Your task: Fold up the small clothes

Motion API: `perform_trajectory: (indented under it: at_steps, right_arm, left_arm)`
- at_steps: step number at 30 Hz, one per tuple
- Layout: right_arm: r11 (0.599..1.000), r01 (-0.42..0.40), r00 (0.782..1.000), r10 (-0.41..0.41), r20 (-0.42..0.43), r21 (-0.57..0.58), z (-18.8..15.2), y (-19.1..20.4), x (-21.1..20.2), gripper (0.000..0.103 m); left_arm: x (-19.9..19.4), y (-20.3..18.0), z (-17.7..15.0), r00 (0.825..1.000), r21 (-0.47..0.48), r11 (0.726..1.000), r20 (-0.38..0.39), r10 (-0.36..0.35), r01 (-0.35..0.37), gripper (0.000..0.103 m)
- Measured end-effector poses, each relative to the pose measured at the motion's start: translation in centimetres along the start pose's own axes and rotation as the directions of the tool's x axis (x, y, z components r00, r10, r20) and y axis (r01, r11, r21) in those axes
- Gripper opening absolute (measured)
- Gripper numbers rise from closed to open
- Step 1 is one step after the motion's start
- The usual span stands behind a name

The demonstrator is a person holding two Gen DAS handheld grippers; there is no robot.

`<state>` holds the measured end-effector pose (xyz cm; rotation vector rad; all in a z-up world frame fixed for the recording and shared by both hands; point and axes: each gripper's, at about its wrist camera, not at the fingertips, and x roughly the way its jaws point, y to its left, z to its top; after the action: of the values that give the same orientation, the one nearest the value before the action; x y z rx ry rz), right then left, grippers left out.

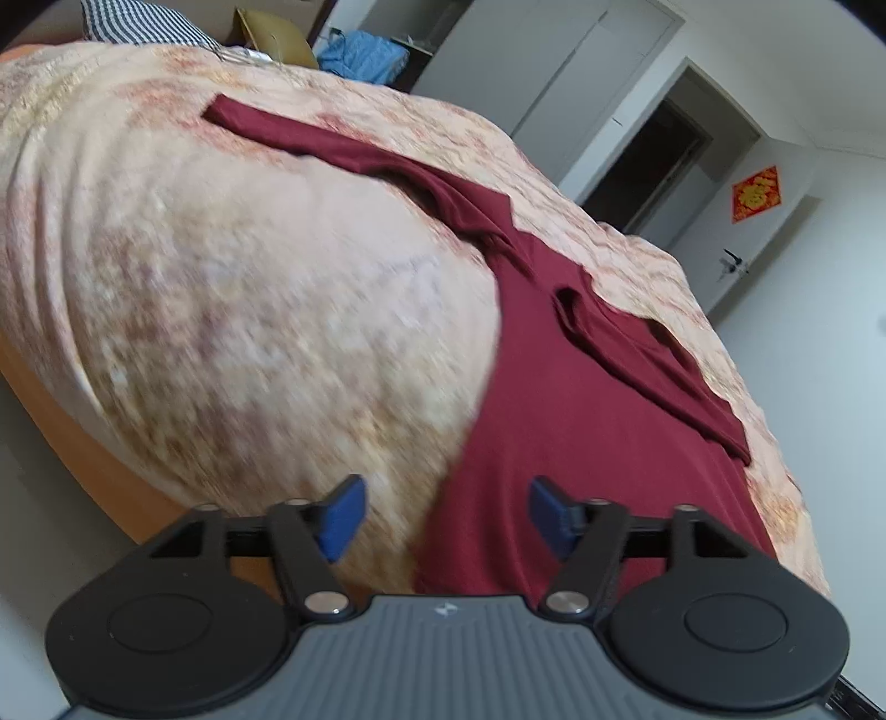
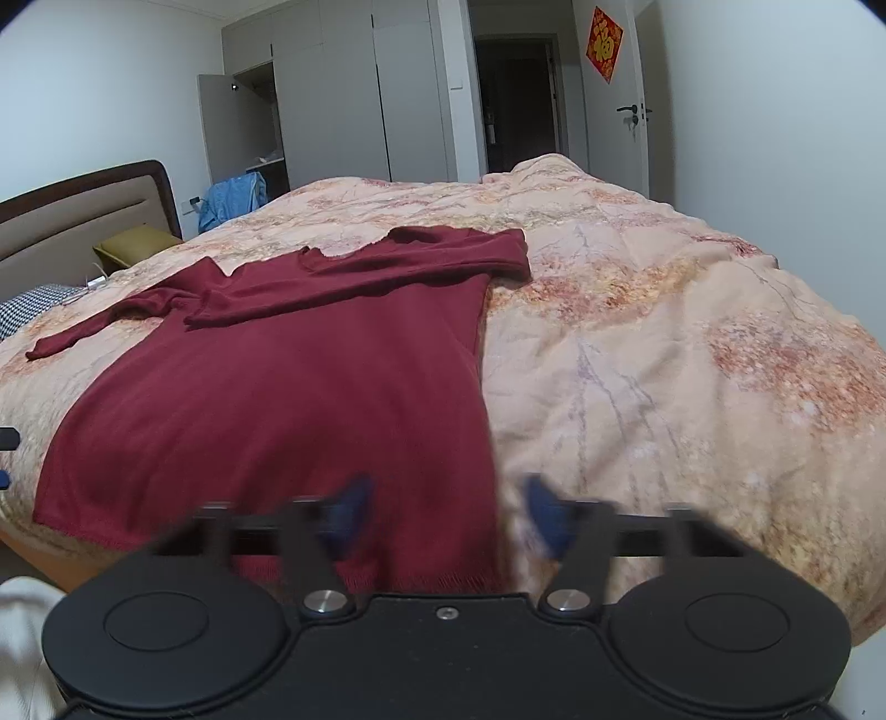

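A dark red long-sleeved top [image 2: 288,382] lies flat on the bed, hem toward me. One sleeve is folded across its chest and the other trails out to the left. In the left wrist view the top [image 1: 581,415] runs up the right side of the bed. My left gripper [image 1: 447,518] is open and empty, hovering over the hem's left corner. My right gripper [image 2: 443,515] is open and empty over the hem's right corner, blurred by motion.
The bed carries a peach floral quilt [image 2: 664,360] with a headboard [image 2: 83,210] at the left. A checked pillow [image 1: 138,22], a blue garment [image 2: 232,199], wardrobes [image 2: 354,94] and a doorway [image 2: 515,99] stand beyond.
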<state>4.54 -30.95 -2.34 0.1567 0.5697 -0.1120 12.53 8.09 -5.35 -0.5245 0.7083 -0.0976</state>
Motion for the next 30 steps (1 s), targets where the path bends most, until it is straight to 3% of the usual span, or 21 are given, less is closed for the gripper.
perform_trajectory:
  at_steps: [2,5,12,19,22,24,27,30]
  right_arm:
    - [1.0,-0.009,1.0,0.009,0.017,-0.01,0.5,0.5,0.9,0.083]
    - [1.0,0.001,0.999,0.0,0.044,-0.027,1.5,1.7,2.5,0.101]
    - [1.0,0.009,0.995,-0.006,0.096,-0.03,3.5,4.1,7.2,0.102]
    - [1.0,0.009,0.992,-0.006,0.124,-0.023,4.9,5.5,11.4,0.102]
    - [1.0,0.025,0.993,-0.024,0.119,-0.01,5.2,5.8,12.8,0.102]
    - [0.998,0.055,0.991,-0.054,0.123,-0.001,5.1,5.7,13.4,0.102]
    - [0.998,0.069,0.99,-0.07,0.123,0.011,4.5,5.6,13.9,0.103]
    - [0.997,0.074,0.988,-0.073,0.138,0.002,4.1,5.6,14.0,0.102]
  left_arm:
    - [0.5,1.0,1.4,0.999,-0.013,0.999,0.017,0.032,-0.032,0.09]
    - [1.3,2.4,4.0,0.994,-0.042,0.995,0.06,0.093,-0.091,0.103]
    - [5.0,5.4,11.0,0.967,-0.115,0.973,0.134,0.214,-0.2,0.103]
    - [10.5,7.7,18.1,0.934,-0.111,0.955,0.203,0.294,-0.277,0.103]
    - [14.0,8.8,21.2,0.899,-0.108,0.915,0.17,0.403,-0.389,0.103]
    - [15.9,9.3,23.0,0.876,-0.084,0.896,0.189,0.444,-0.436,0.103]
    - [17.5,10.0,25.0,0.88,-0.088,0.905,0.211,0.426,-0.417,0.103]
    - [17.9,11.5,25.6,0.893,-0.228,0.914,0.231,0.386,-0.336,0.103]
